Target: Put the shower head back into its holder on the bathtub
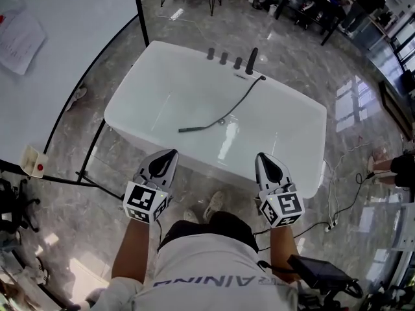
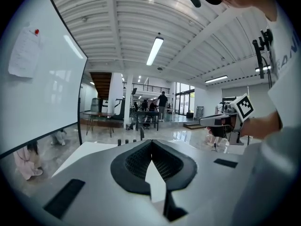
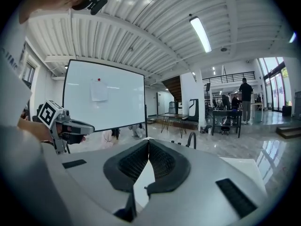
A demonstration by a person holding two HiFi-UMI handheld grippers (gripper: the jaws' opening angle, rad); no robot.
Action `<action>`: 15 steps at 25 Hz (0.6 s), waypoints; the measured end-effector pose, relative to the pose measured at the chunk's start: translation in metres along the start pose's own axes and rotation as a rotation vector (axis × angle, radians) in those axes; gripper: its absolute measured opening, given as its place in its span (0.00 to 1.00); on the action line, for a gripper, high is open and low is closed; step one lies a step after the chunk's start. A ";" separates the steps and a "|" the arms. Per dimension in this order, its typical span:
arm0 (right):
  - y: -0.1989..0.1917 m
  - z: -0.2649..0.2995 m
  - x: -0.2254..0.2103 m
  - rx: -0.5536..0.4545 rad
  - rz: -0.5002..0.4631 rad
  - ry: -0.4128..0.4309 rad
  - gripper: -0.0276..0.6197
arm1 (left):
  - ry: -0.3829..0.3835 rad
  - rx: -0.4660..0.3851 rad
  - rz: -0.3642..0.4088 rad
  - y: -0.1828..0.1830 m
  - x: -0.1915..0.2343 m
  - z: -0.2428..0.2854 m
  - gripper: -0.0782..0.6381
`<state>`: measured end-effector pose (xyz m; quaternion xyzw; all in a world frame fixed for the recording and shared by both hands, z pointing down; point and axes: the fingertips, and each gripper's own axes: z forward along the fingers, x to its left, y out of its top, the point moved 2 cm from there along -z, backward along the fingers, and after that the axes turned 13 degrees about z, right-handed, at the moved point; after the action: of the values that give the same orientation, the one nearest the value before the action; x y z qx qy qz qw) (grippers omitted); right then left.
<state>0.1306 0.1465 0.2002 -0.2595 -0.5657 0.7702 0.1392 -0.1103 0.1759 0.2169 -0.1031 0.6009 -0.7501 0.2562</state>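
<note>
In the head view, the left gripper (image 1: 170, 154) and the right gripper (image 1: 261, 157) are seen at the near rim of the bathtub (image 1: 130, 102). The shower head (image 1: 189, 129) lies inside the tub, well ahead of the fingertips and between the two pairs, and its hose (image 1: 243, 99) runs to the far rim. In the left gripper view, the jaws are pressed together with nothing between them. In the right gripper view, the jaws are likewise fully closed and empty, and the faucet (image 3: 190, 139) is seen beyond the tips.
</note>
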 end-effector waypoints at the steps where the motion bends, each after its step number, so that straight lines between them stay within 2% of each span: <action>1: 0.000 0.005 -0.004 0.005 0.005 0.002 0.06 | -0.004 0.003 0.010 0.002 0.001 0.007 0.13; 5: 0.002 0.034 -0.024 0.012 0.030 0.014 0.06 | -0.013 0.024 0.071 0.013 0.011 0.040 0.13; 10: 0.023 0.070 -0.064 -0.018 0.045 0.029 0.06 | -0.005 0.034 0.066 0.029 0.029 0.087 0.13; 15: 0.034 0.096 -0.117 -0.016 0.091 0.045 0.06 | 0.006 0.050 0.067 0.053 0.029 0.141 0.13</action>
<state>0.1768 -0.0008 0.2183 -0.3035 -0.5560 0.7652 0.1147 -0.0561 0.0338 0.1979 -0.0744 0.5859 -0.7561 0.2821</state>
